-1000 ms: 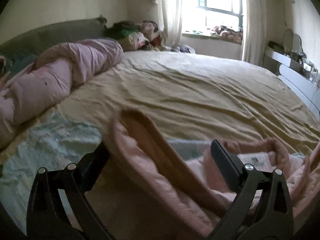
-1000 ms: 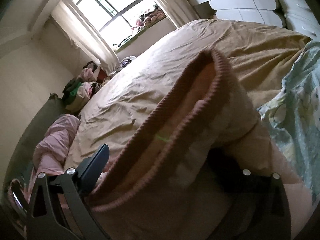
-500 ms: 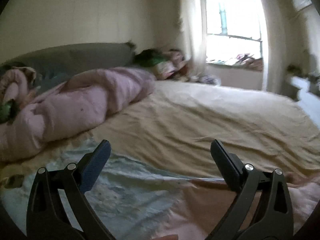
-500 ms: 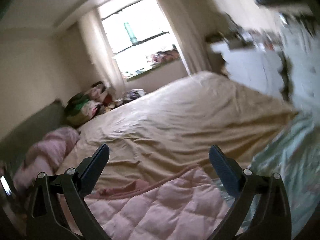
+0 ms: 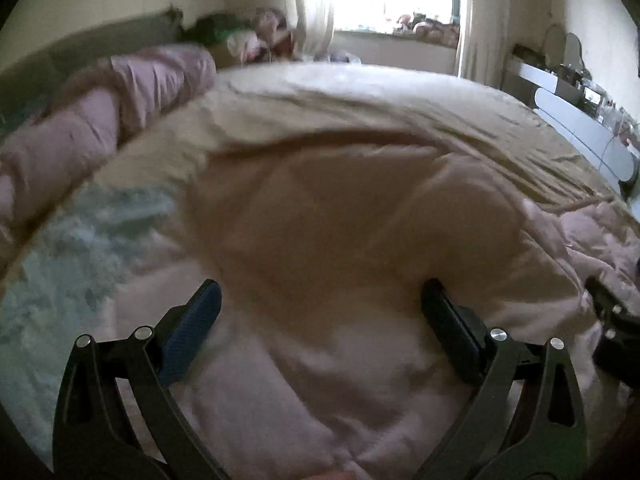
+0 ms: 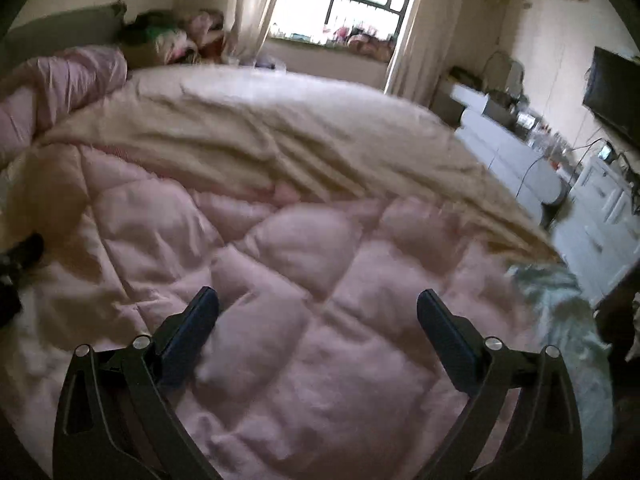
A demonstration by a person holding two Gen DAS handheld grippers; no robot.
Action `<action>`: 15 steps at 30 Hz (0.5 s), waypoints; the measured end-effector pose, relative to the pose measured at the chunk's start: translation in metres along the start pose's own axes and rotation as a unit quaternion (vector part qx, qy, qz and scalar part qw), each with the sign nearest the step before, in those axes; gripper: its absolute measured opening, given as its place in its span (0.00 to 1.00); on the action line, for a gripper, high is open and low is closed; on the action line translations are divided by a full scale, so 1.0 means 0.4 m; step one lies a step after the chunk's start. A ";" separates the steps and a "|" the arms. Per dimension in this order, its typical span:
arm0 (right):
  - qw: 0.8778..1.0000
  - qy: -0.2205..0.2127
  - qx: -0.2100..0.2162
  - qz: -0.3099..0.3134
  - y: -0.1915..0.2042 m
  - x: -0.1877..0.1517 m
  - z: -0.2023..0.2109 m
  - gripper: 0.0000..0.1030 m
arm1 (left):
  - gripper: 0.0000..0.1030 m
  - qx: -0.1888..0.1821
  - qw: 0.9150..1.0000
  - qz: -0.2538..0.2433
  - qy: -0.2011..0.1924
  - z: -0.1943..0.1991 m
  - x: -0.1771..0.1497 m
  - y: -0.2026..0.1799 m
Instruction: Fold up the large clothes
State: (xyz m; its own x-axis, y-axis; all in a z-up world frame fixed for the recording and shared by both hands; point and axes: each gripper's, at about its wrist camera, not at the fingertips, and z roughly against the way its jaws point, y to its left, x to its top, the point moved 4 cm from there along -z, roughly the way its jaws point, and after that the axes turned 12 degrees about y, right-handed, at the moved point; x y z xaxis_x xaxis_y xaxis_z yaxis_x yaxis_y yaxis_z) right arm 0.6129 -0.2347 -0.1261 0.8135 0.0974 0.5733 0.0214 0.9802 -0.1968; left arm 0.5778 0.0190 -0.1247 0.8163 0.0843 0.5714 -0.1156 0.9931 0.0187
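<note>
A large pink quilted garment (image 6: 280, 272) lies spread on the bed, filling the near half of both views; it also shows in the left wrist view (image 5: 340, 240), bulging up between the fingers. My left gripper (image 5: 320, 320) is open just over the garment, holding nothing. My right gripper (image 6: 318, 320) is open above the quilted surface, empty. The right gripper's black tip (image 5: 612, 320) shows at the right edge of the left wrist view, and the left gripper's tip (image 6: 16, 264) at the left edge of the right wrist view.
The bed has a tan sheet (image 6: 280, 128) beyond the garment. A rolled pink duvet (image 5: 100, 120) lies along the left by the headboard. A pale blue printed cloth (image 5: 60, 260) lies at the left. White dressers (image 6: 580, 208) stand right of the bed.
Both grippers let go of the garment's ribbed hem, lifted clear, then came down over the garment, which now lies spread flat on the bed.
</note>
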 end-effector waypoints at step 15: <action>0.998 -0.019 0.047 -0.026 -0.099 -0.054 0.028 0.96 | 0.92 0.020 0.998 -0.036 -0.045 0.031 -0.050 0.082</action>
State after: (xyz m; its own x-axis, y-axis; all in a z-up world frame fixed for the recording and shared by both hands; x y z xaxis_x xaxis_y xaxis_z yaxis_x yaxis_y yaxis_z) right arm 0.5879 -0.2738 -0.1215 0.7901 0.0511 0.6108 0.0063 0.9958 -0.0914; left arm 0.5508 0.0491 -0.1252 0.7698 0.0029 0.6383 -0.0816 0.9922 0.0939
